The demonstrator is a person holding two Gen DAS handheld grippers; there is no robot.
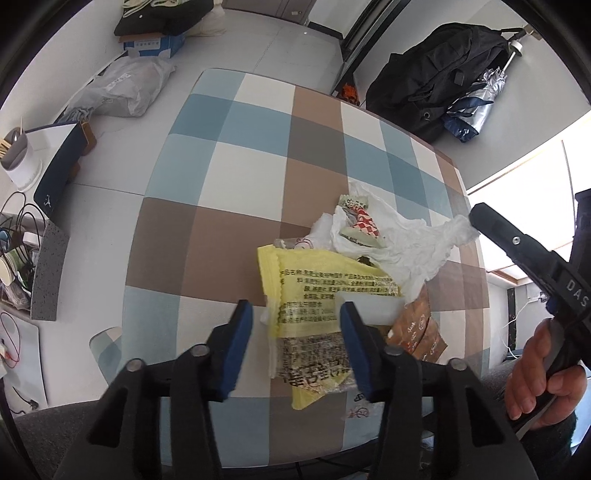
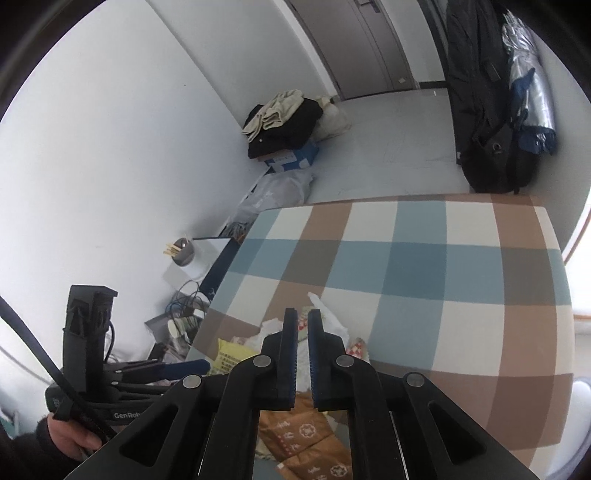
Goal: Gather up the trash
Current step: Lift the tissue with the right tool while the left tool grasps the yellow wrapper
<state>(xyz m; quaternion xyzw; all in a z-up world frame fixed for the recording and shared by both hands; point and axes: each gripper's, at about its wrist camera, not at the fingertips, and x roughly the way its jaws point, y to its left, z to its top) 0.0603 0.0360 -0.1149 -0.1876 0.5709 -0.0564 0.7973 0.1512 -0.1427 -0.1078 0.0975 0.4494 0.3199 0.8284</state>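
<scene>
A heap of trash lies near the front of the checked tablecloth: a yellow printed wrapper, crumpled white tissue, a red-and-white patterned wrapper and brown snack packets. My left gripper is open, its blue-padded jaws on either side of the yellow wrapper, just above it. My right gripper is shut with only a narrow gap and nothing between the jaws, hovering above the heap; the brown packets lie beneath it. It also shows at the right of the left wrist view.
A black backpack and a folded silver umbrella stand beyond the table's far right corner. On the floor to the left are a plastic bag, a box with clothes, a cup holder and cables.
</scene>
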